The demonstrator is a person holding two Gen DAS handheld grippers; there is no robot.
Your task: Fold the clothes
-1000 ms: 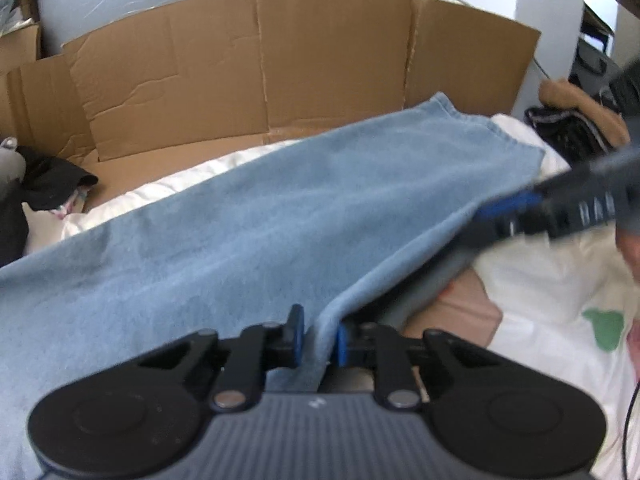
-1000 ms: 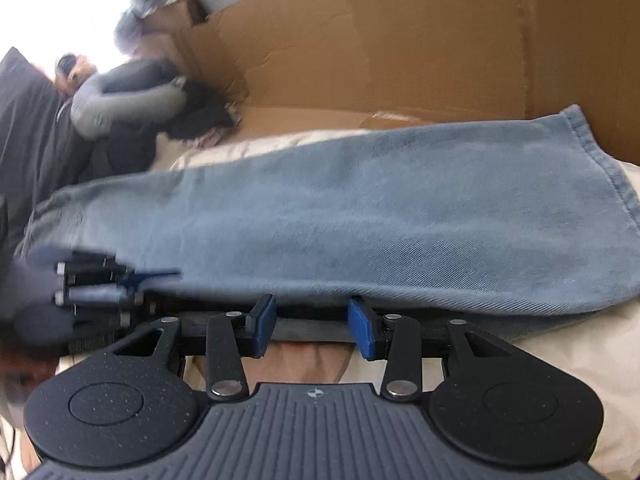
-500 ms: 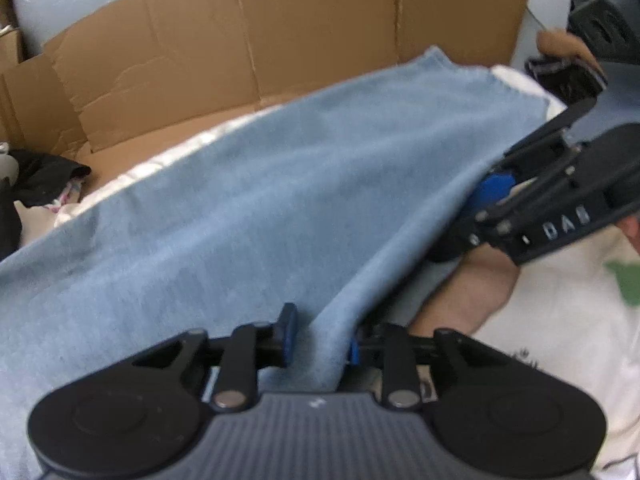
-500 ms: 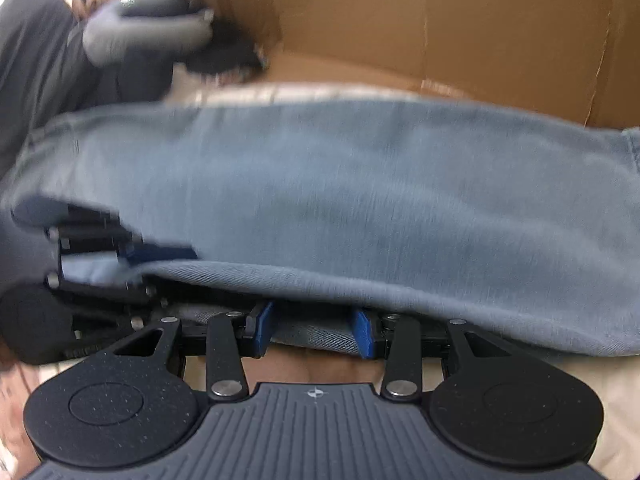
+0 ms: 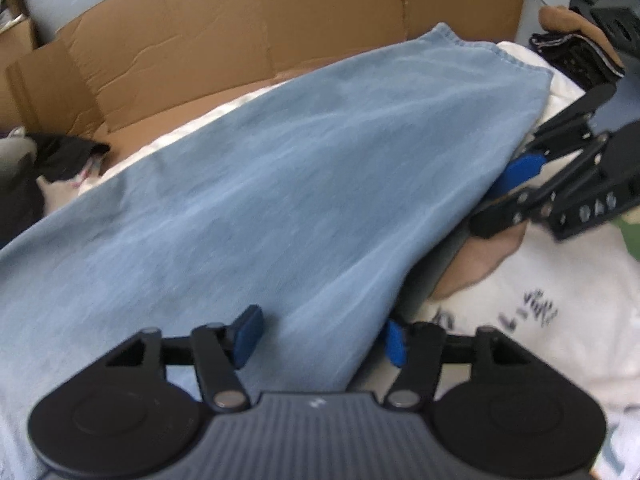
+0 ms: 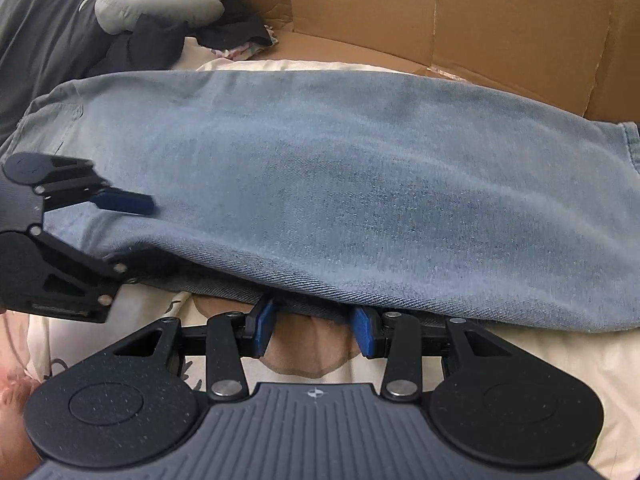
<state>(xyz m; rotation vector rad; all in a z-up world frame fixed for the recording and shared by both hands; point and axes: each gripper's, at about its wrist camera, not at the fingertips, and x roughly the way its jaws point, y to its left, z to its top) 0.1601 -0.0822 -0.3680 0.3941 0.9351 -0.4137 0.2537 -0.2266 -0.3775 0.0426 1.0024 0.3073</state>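
One pair of jeans [image 5: 280, 184] lies folded lengthwise across the white bedding [image 5: 540, 320], cardboard [image 5: 240, 28] behind its far edge. The left gripper [image 5: 320, 340] straddles the near fold with fingers spread, released; the right gripper [image 6: 312, 330] is likewise spread at the same edge, gripping nothing. To finish cleanly, I'd withdraw both low without dragging the denim, then regrip the hem.

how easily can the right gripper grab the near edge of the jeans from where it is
Probably yes: the right gripper is open with the jeans edge right at its fingertips, nothing between them.
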